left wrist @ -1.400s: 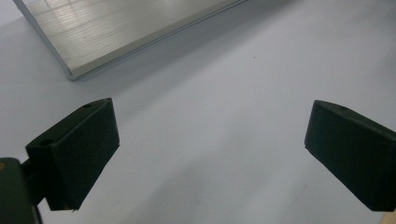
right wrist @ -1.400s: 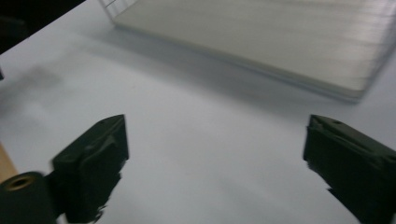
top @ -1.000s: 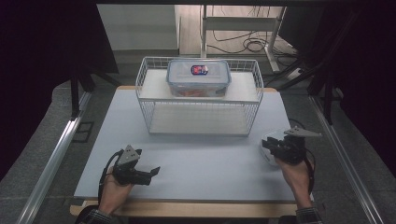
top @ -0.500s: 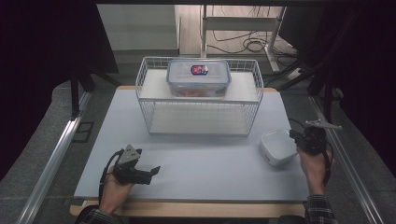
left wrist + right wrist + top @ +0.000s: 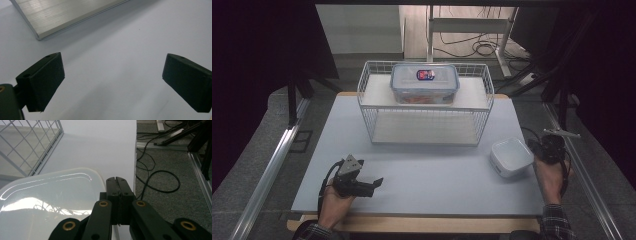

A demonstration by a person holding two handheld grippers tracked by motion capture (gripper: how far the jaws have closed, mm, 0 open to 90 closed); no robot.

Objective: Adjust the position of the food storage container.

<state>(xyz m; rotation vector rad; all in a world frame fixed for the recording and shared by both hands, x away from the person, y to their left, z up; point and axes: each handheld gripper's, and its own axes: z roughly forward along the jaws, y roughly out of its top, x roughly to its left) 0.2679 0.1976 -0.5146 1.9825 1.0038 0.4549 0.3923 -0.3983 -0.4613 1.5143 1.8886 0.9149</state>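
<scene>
A white square container [image 5: 511,157] rests on the pale table at the right, and in the right gripper view the white container [image 5: 50,195] lies just left of my jaws. My right gripper [image 5: 546,143] is beside the container's right edge, near the table's right side. Its jaws [image 5: 117,181] are pressed together with nothing between them. My left gripper [image 5: 374,184] rests low at the front left of the table. In the left gripper view the left gripper [image 5: 112,82] stands wide open over bare table.
A white wire basket [image 5: 427,127] stands at the back centre, with a clear lidded box [image 5: 424,82] on its upper shelf. The basket's mesh [image 5: 30,147] is left of my right gripper. Cables [image 5: 160,180] lie on the floor past the table's right edge.
My right gripper has moved to the right, off the white container, which now lies uncovered on the table. The left gripper has stayed where it was.
</scene>
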